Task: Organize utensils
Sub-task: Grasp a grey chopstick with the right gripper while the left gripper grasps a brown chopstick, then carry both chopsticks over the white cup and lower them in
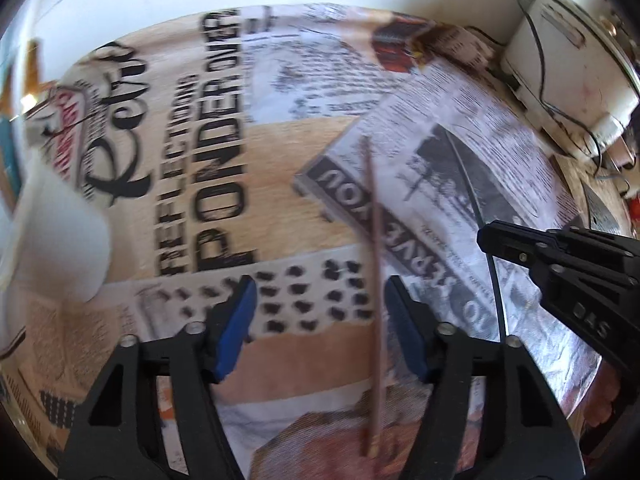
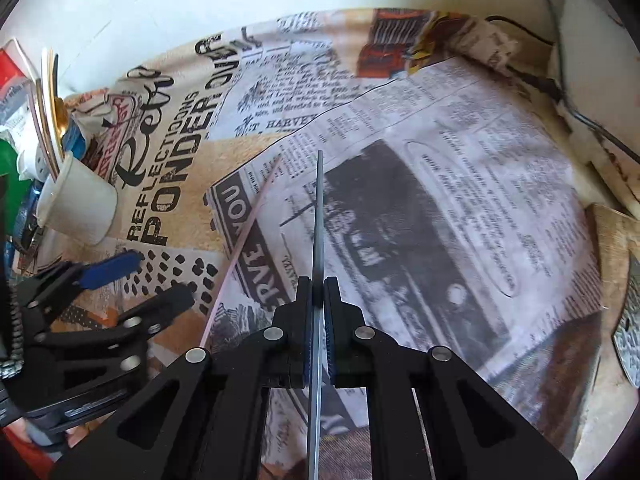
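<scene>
Right fingers [image 2: 318,300] clamped shut on thin grey stick [image 2: 319,216]. Left fingers [image 1: 320,320] parted, straddling pink-brown stick [image 1: 374,264] lying on newsprint-covered bench [image 1: 280,148], pads clear. White cup [image 2: 76,204] of utensils far left.

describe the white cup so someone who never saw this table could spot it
Start at the newspaper-print tablecloth and find the big black word PONDER. Just left of it, near the table's left edge, sits the white cup, tilted in this view. Unlike the clutter around it, it is plain white with long thin utensils sticking out.
</scene>
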The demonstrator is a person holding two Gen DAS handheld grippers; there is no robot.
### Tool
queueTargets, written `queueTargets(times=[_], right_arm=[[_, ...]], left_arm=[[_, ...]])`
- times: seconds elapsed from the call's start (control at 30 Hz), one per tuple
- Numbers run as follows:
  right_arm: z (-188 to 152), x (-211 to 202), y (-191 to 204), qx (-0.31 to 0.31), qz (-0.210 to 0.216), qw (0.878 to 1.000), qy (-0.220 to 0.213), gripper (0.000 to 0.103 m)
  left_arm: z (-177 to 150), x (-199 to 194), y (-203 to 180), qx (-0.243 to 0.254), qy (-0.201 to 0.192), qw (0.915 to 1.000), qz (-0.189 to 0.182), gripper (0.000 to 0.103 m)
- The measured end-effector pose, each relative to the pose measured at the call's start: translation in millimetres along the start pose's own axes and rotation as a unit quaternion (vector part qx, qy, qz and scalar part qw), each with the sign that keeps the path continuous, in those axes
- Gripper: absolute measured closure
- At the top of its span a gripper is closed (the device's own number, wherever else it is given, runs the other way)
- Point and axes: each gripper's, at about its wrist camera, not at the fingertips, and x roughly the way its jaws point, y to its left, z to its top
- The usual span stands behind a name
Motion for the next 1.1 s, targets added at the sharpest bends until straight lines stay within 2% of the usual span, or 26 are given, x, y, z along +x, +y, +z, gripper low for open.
queueTargets(times=[0.2,0.43,0.7,0.77,0.8,0.87,1.1], right_arm=[[-3,-20,-9,0.003,0.005,1.000,-0.020,0.098],[-7,-42,-14,0.002,0.009,0.999,-0.045,0.098],[-12,-56,-18,0.011,0.013,0.998,-0.060,0.098],[-13,-59,-18,0.014,0.013,0.998,-0.063,0.098],[-14,-61,-18,0.015,0.013,0.998,-0.064,0.097],[-15,-64,-17,0.016,0.014,0.997,-0.068,0.098],[-17,-79,-12,0.013,0.018,0.996,-0.083,0.098]], left_arm=[[13,20,-22,0.019,0.026,0.9993,-0.019,0.066],[22,27,-40,0.036,0.026,0.9990,-0.009,0.066],[30,33,-50,0.031,0.024,0.9986,-0.035,0.068],[33,35,-51,0.028,0.025,0.9987,-0.035,0.075],[34,36,-51,0.028,0.026,0.9988,-0.032,0.086],[37,39,-52,0.026,0.031,0.9986,-0.035,0.100],[33,35,-50,0.021,0.037,0.9982,-0.043,0.100]])
